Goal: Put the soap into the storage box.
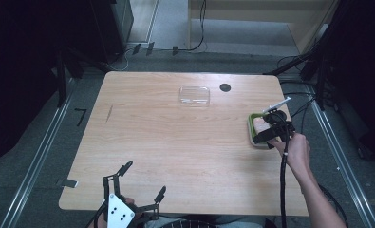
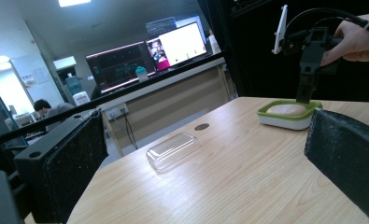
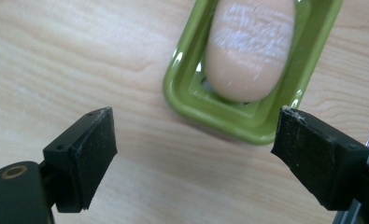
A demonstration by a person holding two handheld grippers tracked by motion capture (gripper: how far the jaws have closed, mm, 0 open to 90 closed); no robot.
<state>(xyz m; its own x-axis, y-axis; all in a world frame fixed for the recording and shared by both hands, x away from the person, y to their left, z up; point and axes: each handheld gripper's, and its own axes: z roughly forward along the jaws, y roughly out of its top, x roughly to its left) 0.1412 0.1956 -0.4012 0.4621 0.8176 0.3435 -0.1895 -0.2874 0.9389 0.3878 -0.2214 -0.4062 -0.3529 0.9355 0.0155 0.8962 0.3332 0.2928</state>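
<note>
Black jaws of the right gripper (image 3: 191,158) stand wide and empty above the table (image 1: 175,142), just short of a green soap dish (image 3: 247,121) holding a pale soap bar (image 3: 250,46). To continue well, lift straight and clear. The left gripper (image 1: 140,183) rests wide open at the near edge; a clear lid (image 1: 194,95) lies well apart.

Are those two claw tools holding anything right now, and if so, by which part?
Nothing is held. The right gripper hangs open above the green soap dish and its soap; the left gripper is open over the table.
</note>
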